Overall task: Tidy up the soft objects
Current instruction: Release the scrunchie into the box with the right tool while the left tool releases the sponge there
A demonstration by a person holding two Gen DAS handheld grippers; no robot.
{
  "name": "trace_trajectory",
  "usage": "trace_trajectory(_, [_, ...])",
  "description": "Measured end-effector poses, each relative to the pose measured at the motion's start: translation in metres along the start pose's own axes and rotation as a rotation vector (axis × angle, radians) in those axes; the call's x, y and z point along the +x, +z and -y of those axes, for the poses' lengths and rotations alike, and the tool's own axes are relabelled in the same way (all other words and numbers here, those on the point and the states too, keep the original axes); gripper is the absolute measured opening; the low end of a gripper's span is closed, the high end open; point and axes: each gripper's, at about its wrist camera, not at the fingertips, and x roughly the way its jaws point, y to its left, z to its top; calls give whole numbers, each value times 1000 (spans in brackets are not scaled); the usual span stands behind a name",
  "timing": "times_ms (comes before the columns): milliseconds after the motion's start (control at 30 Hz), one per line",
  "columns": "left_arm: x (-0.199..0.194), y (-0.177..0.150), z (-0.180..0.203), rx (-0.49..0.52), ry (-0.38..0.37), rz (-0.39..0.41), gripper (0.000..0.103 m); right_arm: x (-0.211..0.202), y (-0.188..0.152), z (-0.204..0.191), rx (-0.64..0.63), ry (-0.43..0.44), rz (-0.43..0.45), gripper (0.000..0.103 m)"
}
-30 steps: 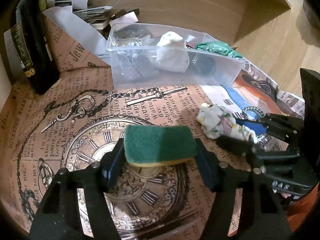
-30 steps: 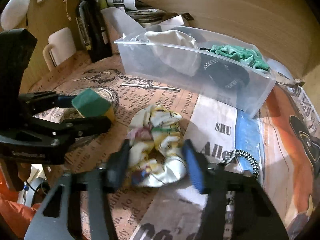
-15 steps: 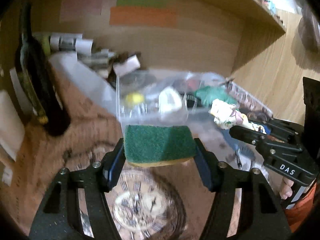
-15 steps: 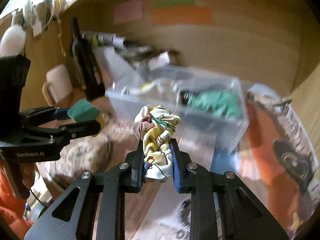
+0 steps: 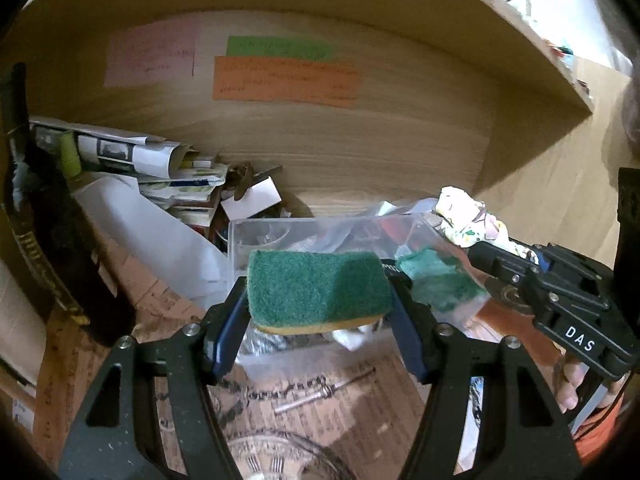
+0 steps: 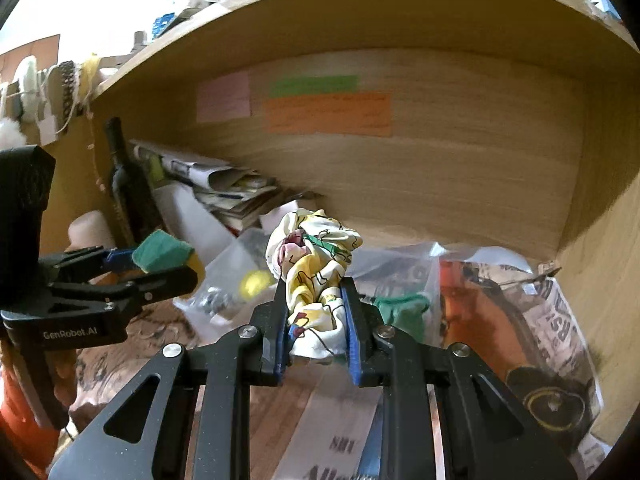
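Observation:
My left gripper (image 5: 318,312) is shut on a green and yellow sponge (image 5: 316,290) and holds it in the air, just before the clear plastic bin (image 5: 280,232). My right gripper (image 6: 316,336) is shut on a crumpled floral cloth (image 6: 312,264) and holds it up near the bin (image 6: 224,264). The right gripper with the cloth (image 5: 468,220) shows at the right of the left wrist view. The left gripper with the sponge (image 6: 160,254) shows at the left of the right wrist view. A green cloth (image 5: 436,280) lies in the bin.
A dark bottle (image 5: 44,240) stands at the left. Rolled papers and boxes (image 5: 160,168) are piled behind the bin against the wooden back wall (image 5: 360,140) with coloured notes (image 5: 284,80). Printed paper (image 5: 280,408) covers the table. A mug (image 6: 86,230) stands left.
Both grippers have risen from the table towards the bin. The right gripper closed on the floral cloth and lifted it. The sponge stays in the left gripper.

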Motion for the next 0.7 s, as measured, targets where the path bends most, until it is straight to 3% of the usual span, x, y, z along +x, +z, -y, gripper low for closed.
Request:
trace_trajectory(267, [41, 6, -15, -57, -11, -91, 65, 40, 0, 11, 11, 0, -74, 21])
trace_trajectory(533, [68, -2, -16, -46, -3, -156, 65, 73, -13, 12, 11, 12, -176, 22])
trace_trajectory(633, [71, -3, -14, -35, 1, -161, 65, 76, -15, 9, -5, 9, -191, 30])
trace_trajectory(700, [73, -4, -14, -31, 0, -167, 65, 75, -15, 7, -18, 2, -194, 43])
